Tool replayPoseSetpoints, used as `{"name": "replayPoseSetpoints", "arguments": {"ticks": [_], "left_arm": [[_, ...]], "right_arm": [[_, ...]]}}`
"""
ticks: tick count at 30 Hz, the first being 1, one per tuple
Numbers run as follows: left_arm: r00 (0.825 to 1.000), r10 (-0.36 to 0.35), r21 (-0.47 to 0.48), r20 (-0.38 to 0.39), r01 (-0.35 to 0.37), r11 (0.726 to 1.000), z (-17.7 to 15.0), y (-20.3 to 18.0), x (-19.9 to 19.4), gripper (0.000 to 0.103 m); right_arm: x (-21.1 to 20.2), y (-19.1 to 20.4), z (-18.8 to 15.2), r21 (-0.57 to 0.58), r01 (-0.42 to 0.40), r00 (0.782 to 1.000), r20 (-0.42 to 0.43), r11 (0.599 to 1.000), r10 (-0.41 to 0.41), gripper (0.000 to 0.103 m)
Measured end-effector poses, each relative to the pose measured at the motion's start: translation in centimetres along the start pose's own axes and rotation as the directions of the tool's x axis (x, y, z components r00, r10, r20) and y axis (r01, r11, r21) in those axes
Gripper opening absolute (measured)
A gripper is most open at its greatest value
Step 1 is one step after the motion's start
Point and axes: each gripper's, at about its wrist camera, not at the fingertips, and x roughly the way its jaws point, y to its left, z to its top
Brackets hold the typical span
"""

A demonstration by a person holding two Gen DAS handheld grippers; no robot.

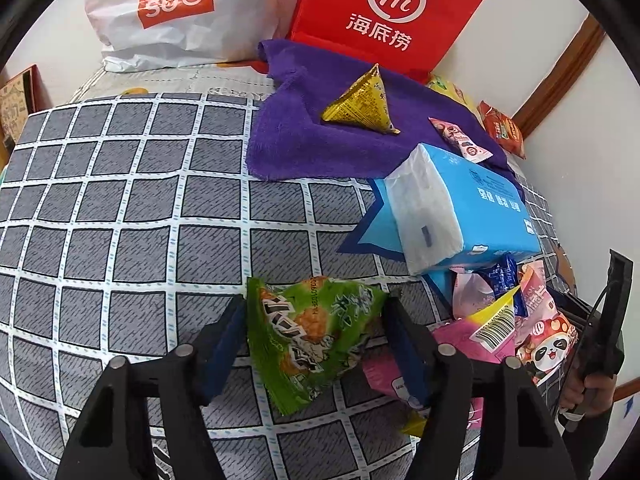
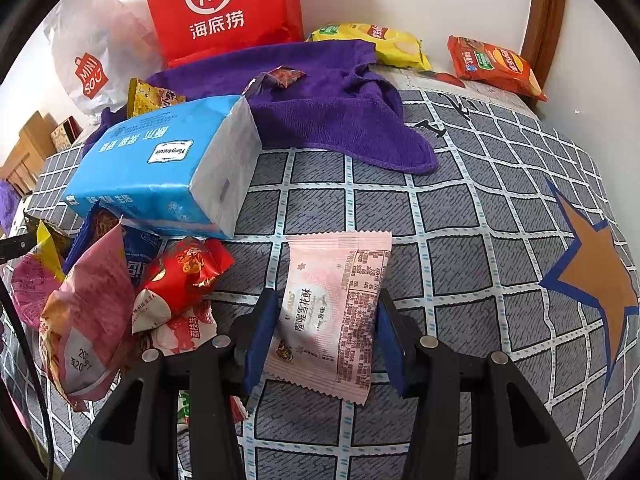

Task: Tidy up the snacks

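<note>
1. Left gripper (image 1: 316, 340) brackets the green snack packet (image 1: 308, 332) on the checked bedspread (image 1: 120, 200); whether the pads actually pinch is unclear. Squeeze mid-packet, lift straight.
2. Right gripper (image 2: 324, 332) straddles the pink nougat packet (image 2: 334, 308), jaws wide; close across its width.
3. Blue tissue pack (image 2: 160, 168) sits just behind both, over the loose snack pile (image 2: 120, 288); purple towel (image 2: 328, 112) beyond it.

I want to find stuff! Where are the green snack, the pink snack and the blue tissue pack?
green snack (image 1: 308, 332), left wrist view, middle of packet.
pink snack (image 2: 334, 312), right wrist view, middle of wrapper.
blue tissue pack (image 2: 160, 160), right wrist view, top face.
</note>
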Motion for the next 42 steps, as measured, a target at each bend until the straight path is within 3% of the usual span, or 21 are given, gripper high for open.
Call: {"name": "replayPoseSetpoints", "arguments": {"ticks": [10, 24, 42], "left_arm": [[1.000, -0.021, -0.007, 0.021, 0.021, 1.000, 0.1, 0.3, -0.9, 0.058], [0.995, -0.028, -0.015, 0.095, 0.030, 0.999, -0.6, 0.7, -4.7, 0.057], [0.985, -0.056, 0.038, 0.161, 0.051, 0.998, -1.8, -3.5, -9.6, 0.057]], "right_arm": [[-0.5, -0.9, 0.1, 0.051, -0.031, 1.000, -0.002, 0.998, 0.031, 0.044], [-4.8, -0.1, 0.3, 0.055, -0.050, 0.996, 0.070, 0.997, 0.046, 0.044], [-10.5, 2.9, 0.0, 0.027, -0.110, 0.982, 0.157, 0.994, 0.105, 0.044]]}}
